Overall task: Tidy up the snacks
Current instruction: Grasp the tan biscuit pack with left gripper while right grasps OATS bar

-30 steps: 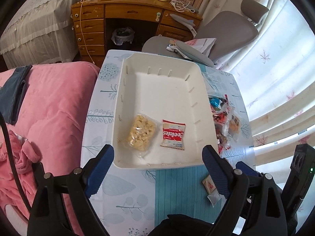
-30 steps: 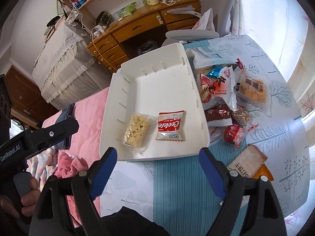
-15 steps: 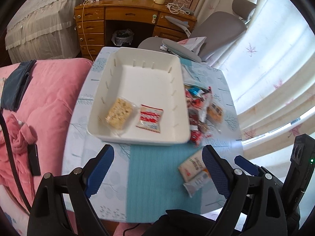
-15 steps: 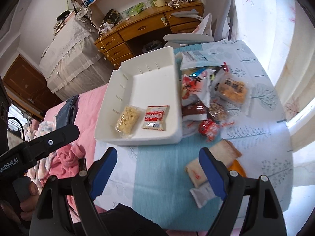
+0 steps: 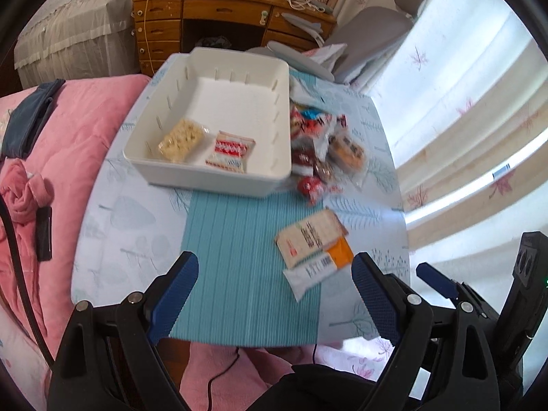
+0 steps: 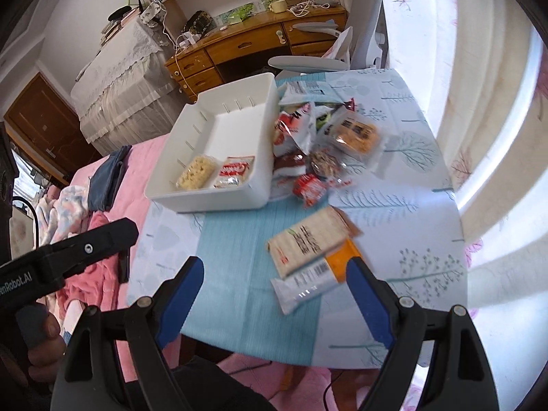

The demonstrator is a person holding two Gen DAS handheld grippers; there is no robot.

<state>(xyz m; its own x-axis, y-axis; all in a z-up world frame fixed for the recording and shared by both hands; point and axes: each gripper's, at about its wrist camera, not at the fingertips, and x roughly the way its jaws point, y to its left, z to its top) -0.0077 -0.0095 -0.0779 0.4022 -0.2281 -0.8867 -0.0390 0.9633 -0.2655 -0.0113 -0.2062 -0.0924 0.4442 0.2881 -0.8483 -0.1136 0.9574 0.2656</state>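
Note:
A white bin (image 5: 270, 65) (image 6: 260, 157) stands on the table and holds a yellow cracker packet (image 5: 181, 138) (image 6: 197, 173) and a red cookie packet (image 5: 231, 150) (image 6: 234, 171). A heap of loose snack packets (image 5: 322, 147) (image 6: 325, 144) lies right of the bin. A beige packet (image 5: 310, 236) (image 6: 308, 239) and a white-and-orange bar (image 5: 318, 269) (image 6: 315, 279) lie nearer the front edge. My left gripper (image 5: 274, 298) is open and empty above the near table edge. My right gripper (image 6: 274, 299) is open and empty too, with the bar just ahead of it.
The table has a teal runner (image 5: 239, 260) over a leaf-print cloth. A pink quilt (image 5: 68, 144) lies left. A wooden desk (image 5: 219, 10) and grey chair (image 5: 370, 30) stand behind, curtains (image 5: 462, 109) at right. The left gripper's body (image 6: 68, 257) shows at the right view's left.
Both grippers have pulled back and up from the bin toward the near table edge. More of the table now shows, including the beige packet and the bar. Both stay open.

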